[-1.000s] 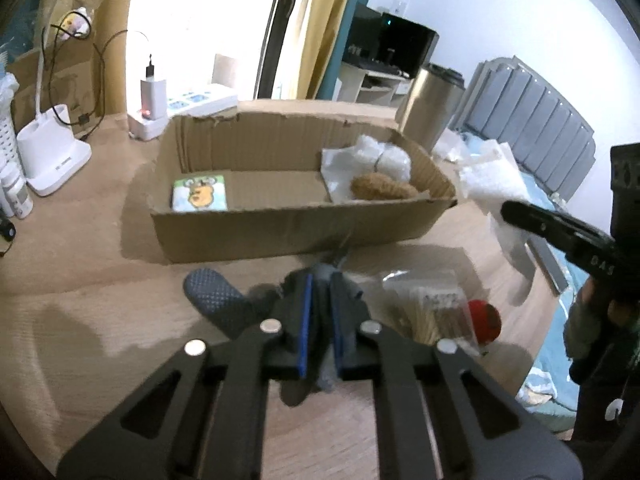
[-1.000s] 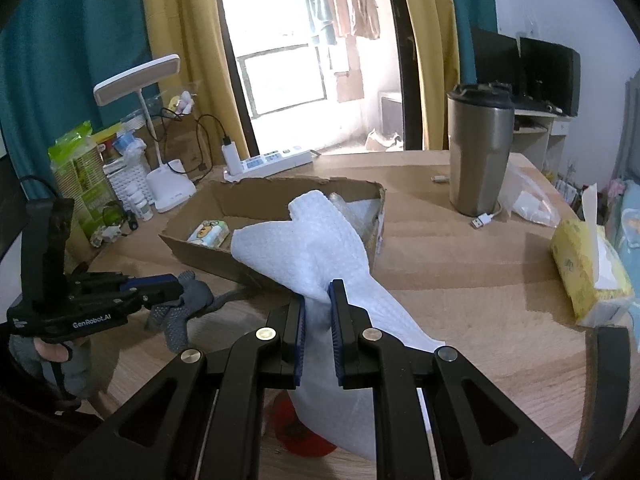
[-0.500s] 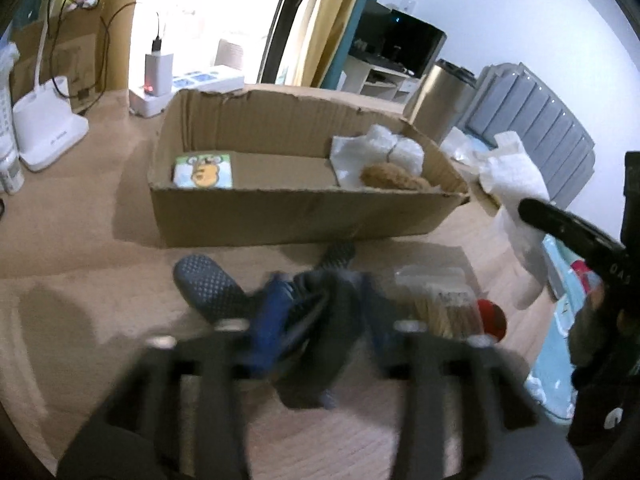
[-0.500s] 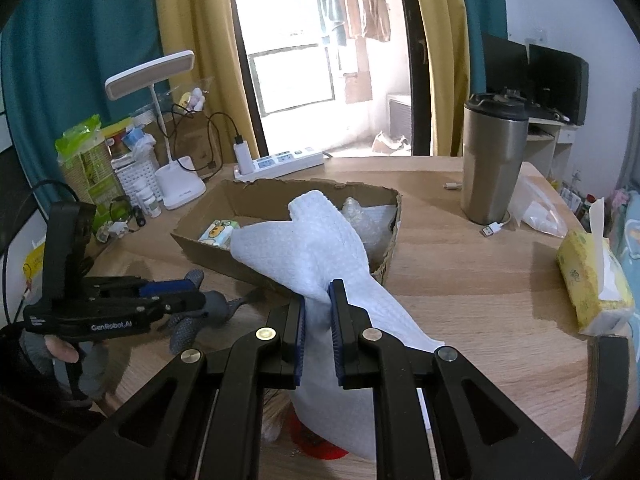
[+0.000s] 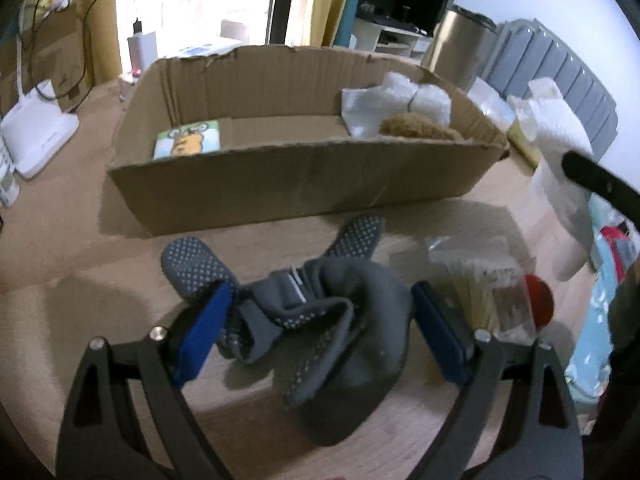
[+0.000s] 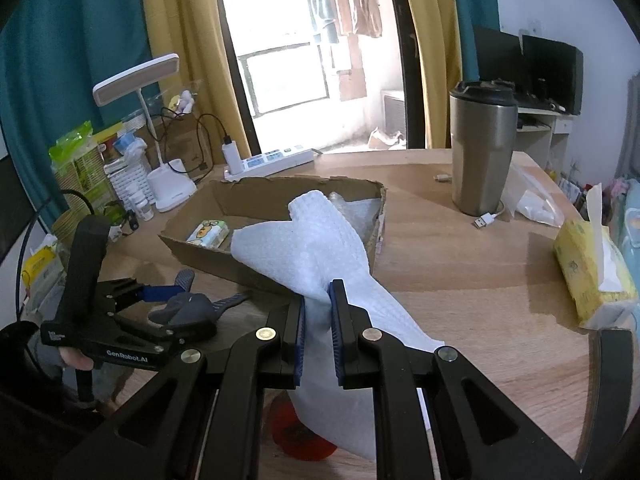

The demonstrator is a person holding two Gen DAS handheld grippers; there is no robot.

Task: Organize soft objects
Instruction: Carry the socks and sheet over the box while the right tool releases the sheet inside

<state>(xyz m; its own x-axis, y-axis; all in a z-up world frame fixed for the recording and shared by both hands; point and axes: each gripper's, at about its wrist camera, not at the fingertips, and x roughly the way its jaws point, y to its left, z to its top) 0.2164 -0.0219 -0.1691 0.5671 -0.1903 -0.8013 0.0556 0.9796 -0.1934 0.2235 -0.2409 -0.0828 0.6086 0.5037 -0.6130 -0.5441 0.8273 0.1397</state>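
Observation:
A crumpled pair of grey dotted socks (image 5: 320, 320) lies on the wooden table in front of a shallow cardboard box (image 5: 280, 184). My left gripper (image 5: 320, 320) is open, its blue pads on either side of the socks; it also shows in the right wrist view (image 6: 168, 300). My right gripper (image 6: 317, 320) is shut on a white bubble-wrap sheet (image 6: 312, 248) and holds it above the table by the box's right end; the sheet also shows in the left wrist view (image 5: 556, 148). The box holds a small cartoon tissue pack (image 5: 188, 144), white wrap (image 5: 396, 100) and a brown plush (image 5: 416, 126).
A clear bag of sticks (image 5: 484, 280) and a red round object (image 5: 538, 300) lie right of the socks. A steel tumbler (image 6: 482, 148), yellow tissue pack (image 6: 592, 272), power strip (image 6: 272, 160) and desk lamp (image 6: 160, 152) stand around the box.
My left gripper has opened from shut on the socks and moved closer to the box; the socks now lie loose between its pads. The right gripper still holds the sheet.

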